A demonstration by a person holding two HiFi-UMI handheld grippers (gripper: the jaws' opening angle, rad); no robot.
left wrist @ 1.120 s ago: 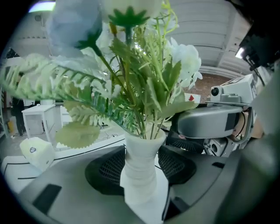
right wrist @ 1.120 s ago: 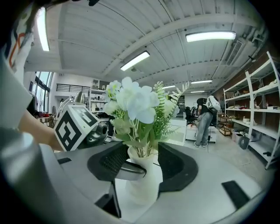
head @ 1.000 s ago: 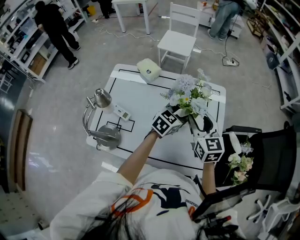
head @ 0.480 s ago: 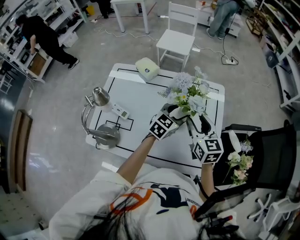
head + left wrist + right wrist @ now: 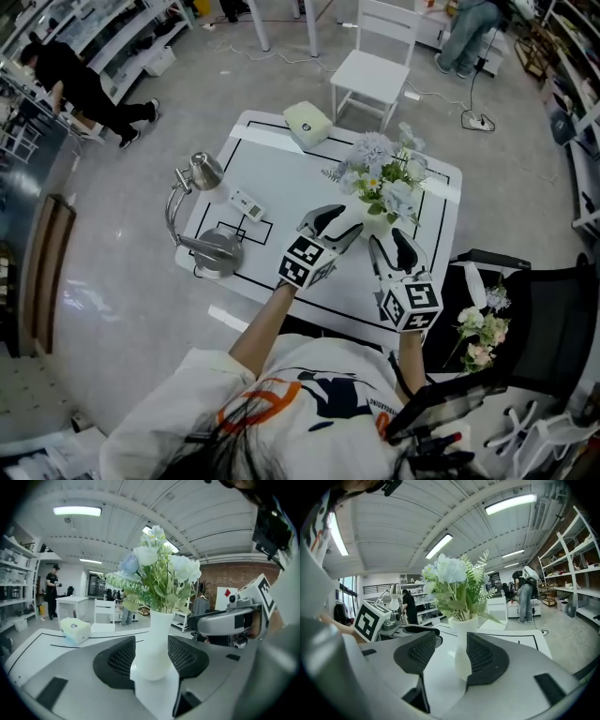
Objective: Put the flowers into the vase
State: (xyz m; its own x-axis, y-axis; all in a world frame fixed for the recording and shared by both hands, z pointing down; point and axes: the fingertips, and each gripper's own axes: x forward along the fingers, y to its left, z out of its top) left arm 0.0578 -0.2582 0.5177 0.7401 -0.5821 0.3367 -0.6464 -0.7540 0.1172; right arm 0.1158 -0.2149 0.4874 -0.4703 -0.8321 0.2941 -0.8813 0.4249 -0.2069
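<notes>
Flowers sit in the vase — left gripper, wide but closing on nothing, and right gripper, spread and empty, have backed off toward lower frame; task looks done

A white vase of flowers stands framed between the closing left tongs; a white box lies left.

light: bright, ceiling tubes | edges: fisheye-bent (dark corners) | shadows: soft
</notes>
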